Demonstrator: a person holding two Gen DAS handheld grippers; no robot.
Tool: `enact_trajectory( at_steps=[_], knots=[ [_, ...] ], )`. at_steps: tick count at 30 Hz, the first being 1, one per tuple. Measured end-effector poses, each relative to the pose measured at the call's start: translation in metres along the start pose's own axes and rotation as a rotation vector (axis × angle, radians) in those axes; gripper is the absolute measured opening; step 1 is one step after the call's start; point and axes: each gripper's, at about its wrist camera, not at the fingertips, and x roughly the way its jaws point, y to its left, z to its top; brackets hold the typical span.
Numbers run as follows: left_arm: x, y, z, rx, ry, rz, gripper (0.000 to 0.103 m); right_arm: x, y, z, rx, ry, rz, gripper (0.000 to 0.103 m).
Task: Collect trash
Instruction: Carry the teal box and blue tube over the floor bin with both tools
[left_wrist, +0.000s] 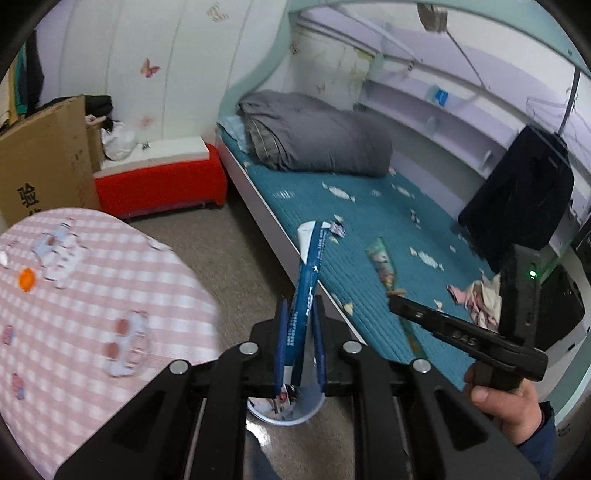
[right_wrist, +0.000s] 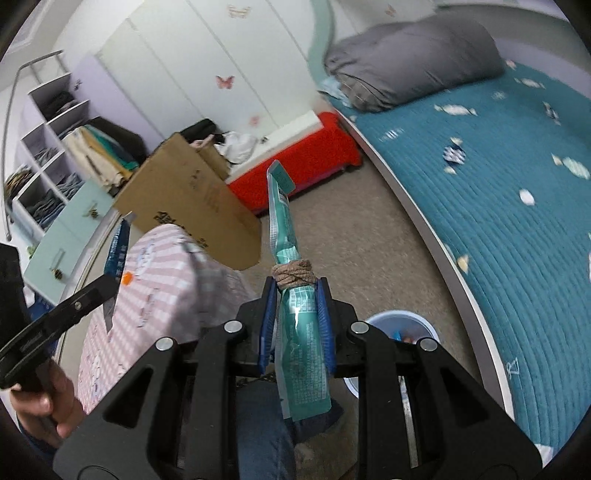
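Long blue wrapper (left_wrist: 307, 295), glossy with white print, pinched upright between the blue pads of the left tongs (left_wrist: 300, 347), closed tight on its lower half, white torn ends poking out top and bottom. Teal foil packet (right_wrist: 291, 295), crinkled and shiny, bound at the waist by a brown woven band (right_wrist: 293, 272), clamped in the right tongs (right_wrist: 297, 328), likewise clenched. Directly below both, on the grey-brown carpet, a round pale-blue plastic bin (right_wrist: 424, 326) with scraps inside. Still lying on the quilted teal bed cover (left_wrist: 369, 221): a printed cone-shaped wrapper (left_wrist: 384, 264) and crumpled pink-and-white paper (left_wrist: 476, 299). At left, a pink checked cloth (left_wrist: 92, 306) over a rounded surface
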Motion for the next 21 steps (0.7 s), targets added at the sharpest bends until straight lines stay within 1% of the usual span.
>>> enact_trajectory(
  at_steps=[4,11,21],
  knots=[
    [0.041,-0.020,-0.010,0.020,0.084,0.005,0.013,0.020,-0.030,-0.009,0.071,0.048,-0.015,0.022],
    [0.103,-0.023,-0.025,0.027,0.206,0.052,0.013,0.055,-0.065,-0.018,0.146,0.116,-0.036,0.022],
    [0.162,-0.018,-0.037,0.034,0.337,0.083,0.015,0.103,-0.096,-0.027,0.196,0.208,-0.047,0.023]
  ],
)
